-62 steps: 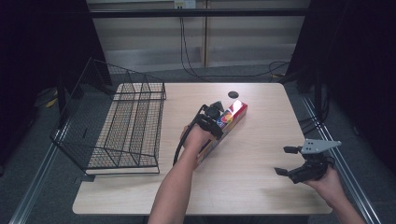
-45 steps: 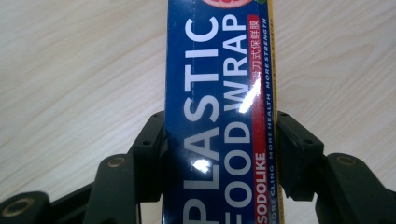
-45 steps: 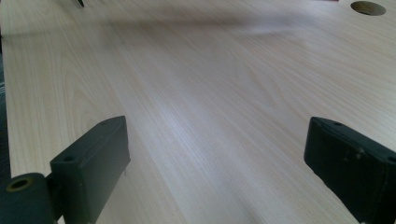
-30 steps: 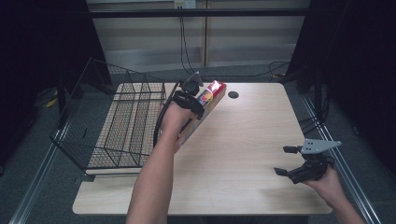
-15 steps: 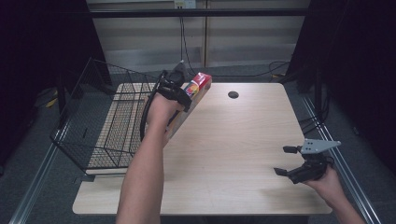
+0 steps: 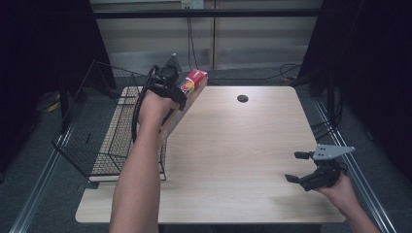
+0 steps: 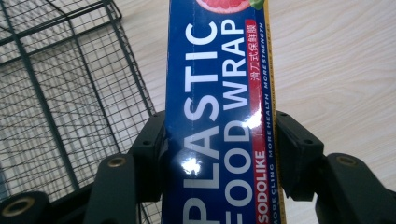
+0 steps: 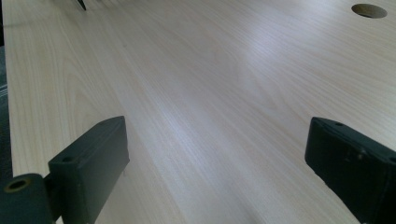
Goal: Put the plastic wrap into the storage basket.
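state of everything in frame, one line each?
Long blue plastic food wrap box: clamped, lifted off the table, tilted, at the basket's near edge.
Left gripper: shut on the box.
Right gripper: open, holding nothing, low over the table's right side.
Black wire mesh basket: upright on the table's left end, nothing seen inside.
Light wooden table: bare, round cable hole open.

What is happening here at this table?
A person works with a gripper in each hand. The left gripper is shut on a long box of plastic food wrap and holds it in the air at the table's left edge, beside a wire basket. The right gripper is open, holds nothing and sits near the table's right front corner.
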`<state>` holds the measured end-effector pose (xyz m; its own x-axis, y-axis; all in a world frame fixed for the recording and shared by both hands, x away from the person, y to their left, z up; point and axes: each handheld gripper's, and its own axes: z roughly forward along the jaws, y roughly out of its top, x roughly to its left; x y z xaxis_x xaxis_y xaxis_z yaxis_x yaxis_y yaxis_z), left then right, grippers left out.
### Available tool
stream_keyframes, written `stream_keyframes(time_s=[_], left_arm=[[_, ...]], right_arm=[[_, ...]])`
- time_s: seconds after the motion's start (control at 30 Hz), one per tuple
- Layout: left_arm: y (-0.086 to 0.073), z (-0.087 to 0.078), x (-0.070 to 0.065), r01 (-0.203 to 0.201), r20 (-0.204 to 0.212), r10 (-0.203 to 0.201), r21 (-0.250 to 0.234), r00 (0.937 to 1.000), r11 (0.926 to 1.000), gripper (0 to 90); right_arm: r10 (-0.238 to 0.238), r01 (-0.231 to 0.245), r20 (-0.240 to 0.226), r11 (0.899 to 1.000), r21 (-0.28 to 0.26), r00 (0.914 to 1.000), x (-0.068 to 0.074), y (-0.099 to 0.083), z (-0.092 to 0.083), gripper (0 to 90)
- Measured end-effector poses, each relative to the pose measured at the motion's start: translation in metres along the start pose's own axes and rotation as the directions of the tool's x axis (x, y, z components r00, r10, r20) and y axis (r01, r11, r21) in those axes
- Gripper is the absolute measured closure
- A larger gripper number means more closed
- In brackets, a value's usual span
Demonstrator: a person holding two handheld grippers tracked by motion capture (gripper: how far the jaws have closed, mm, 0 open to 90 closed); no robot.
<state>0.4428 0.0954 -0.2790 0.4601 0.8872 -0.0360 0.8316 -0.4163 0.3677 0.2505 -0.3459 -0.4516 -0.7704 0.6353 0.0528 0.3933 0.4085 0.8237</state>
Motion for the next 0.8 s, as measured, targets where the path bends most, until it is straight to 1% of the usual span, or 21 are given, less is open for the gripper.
stream_keyframes(time_s=[0.03,0.07,0.13,0.17,0.2,0.23,0.3,0.33,0.47,0.5,0.53,0.57,0.63,0.67,0.7,0.73,0.77,0.8], left_arm=[[0.000,-0.002,0.000,0.011,-0.006,-0.011,-0.003,0.9999,0.9999,45.0],[0.000,-0.004,0.002,0.009,-0.011,-0.009,-0.006,0.9999,0.9999,45.0],[-0.001,-0.007,0.004,0.024,-0.010,-0.024,-0.005,0.9997,0.9997,45.0],[-0.001,-0.009,0.005,0.022,-0.009,-0.022,0.002,0.9997,0.9998,45.0],[-0.002,-0.010,0.006,0.026,-0.011,-0.026,-0.007,0.9996,0.9996,45.1],[-0.002,-0.011,0.007,0.021,-0.022,-0.021,-0.006,0.9995,0.9998,45.1],[-0.002,-0.015,0.009,0.020,-0.020,-0.019,0.003,0.9996,0.9998,45.1],[-0.003,-0.018,0.011,0.037,-0.022,-0.037,-0.007,0.9991,0.9993,45.1],[-0.004,-0.022,0.014,0.034,-0.036,-0.035,-0.013,0.9988,0.9993,45.1],[-0.004,-0.023,0.014,0.049,-0.036,-0.050,-0.026,0.9981,0.9985,45.1],[-0.005,-0.026,0.016,0.043,-0.037,-0.043,-0.022,0.9984,0.9988,45.1],[-0.006,-0.027,0.017,0.050,-0.032,-0.051,-0.025,0.9982,0.9984,45.1],[-0.006,-0.030,0.019,0.046,-0.043,-0.047,-0.025,0.9980,0.9986,45.1],[-0.006,-0.031,0.020,0.052,-0.044,-0.054,-0.030,0.9976,0.9982,45.1],[-0.007,-0.033,0.021,0.054,-0.044,-0.055,-0.027,0.9975,0.9982,45.2],[-0.007,-0.034,0.021,0.057,-0.044,-0.058,-0.036,0.9973,0.9978,45.1],[-0.008,-0.036,0.023,0.053,-0.046,-0.054,-0.033,0.9975,0.9980,45.1],[-0.008,-0.039,0.025,0.057,-0.054,-0.059,-0.039,0.9968,0.9976,45.2]], right_arm=[[-0.003,0.003,0.000,1.000,0.003,1.0000,0.000,0.000,0.000,6.2],[-0.004,0.004,0.001,1.000,0.004,1.0000,0.000,0.000,0.000,6.2],[-0.005,0.005,0.000,1.000,0.005,1.0000,0.000,0.000,0.000,6.2],[-0.006,0.006,-0.003,1.000,0.003,1.0000,0.000,0.000,0.000,6.2],[-0.005,0.005,-0.004,1.000,-0.001,1.0000,0.000,0.000,0.000,6.3],[-0.005,0.005,-0.004,1.000,-0.001,1.0000,0.000,0.000,0.000,6.3],[-0.006,0.006,0.000,1.000,-0.001,1.0000,0.000,0.000,0.000,6.2],[-0.004,0.004,-0.001,1.000,-0.001,1.0000,0.000,0.000,0.000,6.2],[-0.005,0.005,0.001,1.000,-0.006,1.0000,0.000,0.000,0.000,6.3],[-0.005,0.005,0.001,1.000,-0.006,1.0000,0.000,0.000,0.000,6.3],[-0.003,0.003,-0.002,1.000,-0.004,1.0000,0.001,0.000,0.000,6.2],[-0.003,0.003,-0.002,1.000,-0.005,1.0000,0.000,0.000,0.000,6.2],[-0.003,0.003,-0.002,1.000,-0.001,1.0000,0.001,0.000,0.000,6.2],[-0.003,0.003,-0.008,1.000,-0.002,1.0000,0.001,0.000,0.000,6.2],[-0.005,0.005,-0.005,1.000,-0.003,1.0000,0.001,0.001,0.000,6.2],[-0.005,0.005,0.000,1.000,-0.002,1.0000,0.001,0.001,0.000,6.2],[-0.004,0.004,-0.004,1.000,-0.005,1.0000,0.001,0.001,0.000,6.2],[-0.003,0.003,-0.001,1.000,-0.005,1.0000,0.001,0.001,0.000,6.2]])
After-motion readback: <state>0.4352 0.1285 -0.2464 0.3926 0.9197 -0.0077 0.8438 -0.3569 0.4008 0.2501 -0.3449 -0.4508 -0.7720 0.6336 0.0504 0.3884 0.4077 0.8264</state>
